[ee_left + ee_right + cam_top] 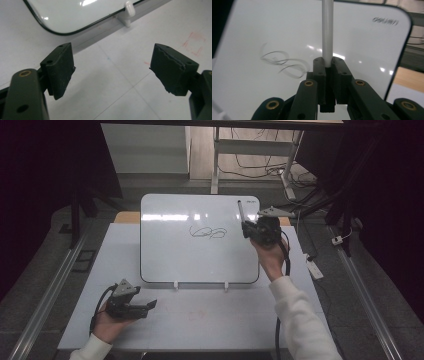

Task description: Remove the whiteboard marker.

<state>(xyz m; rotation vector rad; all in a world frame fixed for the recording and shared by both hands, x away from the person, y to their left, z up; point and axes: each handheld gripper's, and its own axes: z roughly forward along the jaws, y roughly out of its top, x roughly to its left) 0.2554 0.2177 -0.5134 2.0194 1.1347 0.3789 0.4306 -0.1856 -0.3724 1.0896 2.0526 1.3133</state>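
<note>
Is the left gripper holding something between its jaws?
No, the left gripper stands open, and between its jaws there is just the bare white table.

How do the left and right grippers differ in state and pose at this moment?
The left gripper is open and holds nothing; the right gripper is shut on a marker. The left one lies low over the table near the person; the right one is raised at the whiteboard, beside the scribble. Both have black jaws.
</note>
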